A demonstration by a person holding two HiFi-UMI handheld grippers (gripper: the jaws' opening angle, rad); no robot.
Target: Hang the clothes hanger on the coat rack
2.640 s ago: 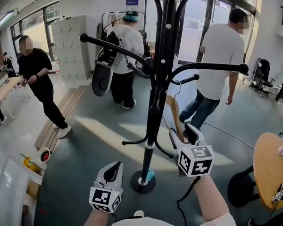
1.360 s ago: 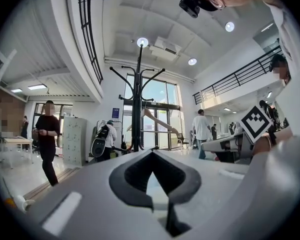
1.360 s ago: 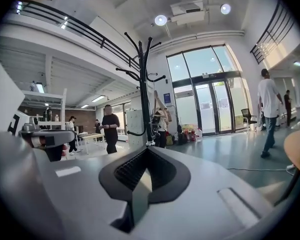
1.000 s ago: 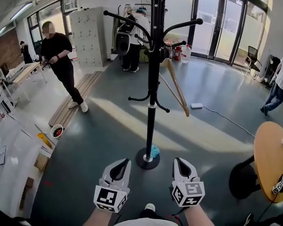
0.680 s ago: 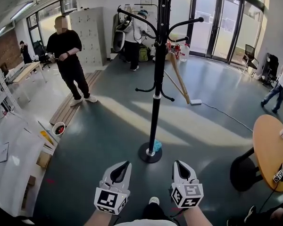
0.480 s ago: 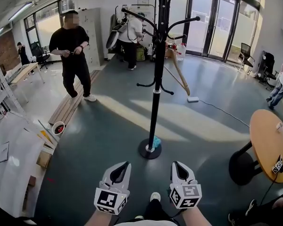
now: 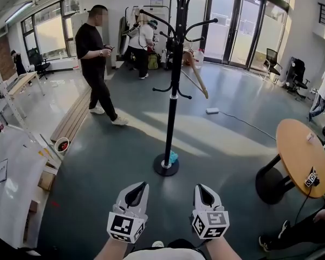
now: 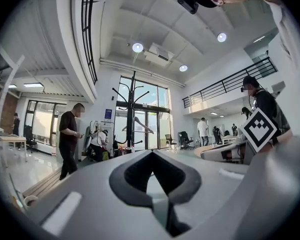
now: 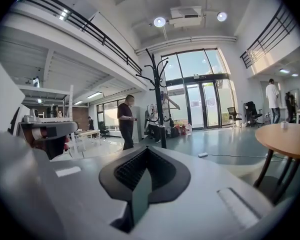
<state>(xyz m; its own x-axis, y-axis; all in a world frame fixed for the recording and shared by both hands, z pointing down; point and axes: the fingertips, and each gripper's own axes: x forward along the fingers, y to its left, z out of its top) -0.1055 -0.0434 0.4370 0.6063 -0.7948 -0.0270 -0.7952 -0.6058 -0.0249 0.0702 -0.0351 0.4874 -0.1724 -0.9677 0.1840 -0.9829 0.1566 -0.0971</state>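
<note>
The black coat rack point(image 7: 170, 107) stands on the grey floor well ahead of me. A wooden clothes hanger point(image 7: 194, 75) hangs from one of its right-hand arms, tilted, with no gripper near it. My left gripper point(image 7: 136, 188) and right gripper point(image 7: 202, 190) are side by side low in the head view, far short of the rack's base. Both are shut with nothing between the jaws. The left gripper view shows the coat rack point(image 8: 133, 109) and hanger point(image 8: 136, 124) small in the distance. In the right gripper view the coat rack point(image 9: 159, 99) is also far off.
A person in black point(image 7: 100, 64) walks just left of the rack. A round wooden table point(image 7: 300, 156) stands at the right, a wooden bench point(image 7: 70, 123) and white tables point(image 7: 11, 183) at the left. More people stand by the glass doors behind the rack.
The right gripper, earlier up by the hanger at the rack, is now low beside the left. The rack has receded in view. The person in black has walked rightward.
</note>
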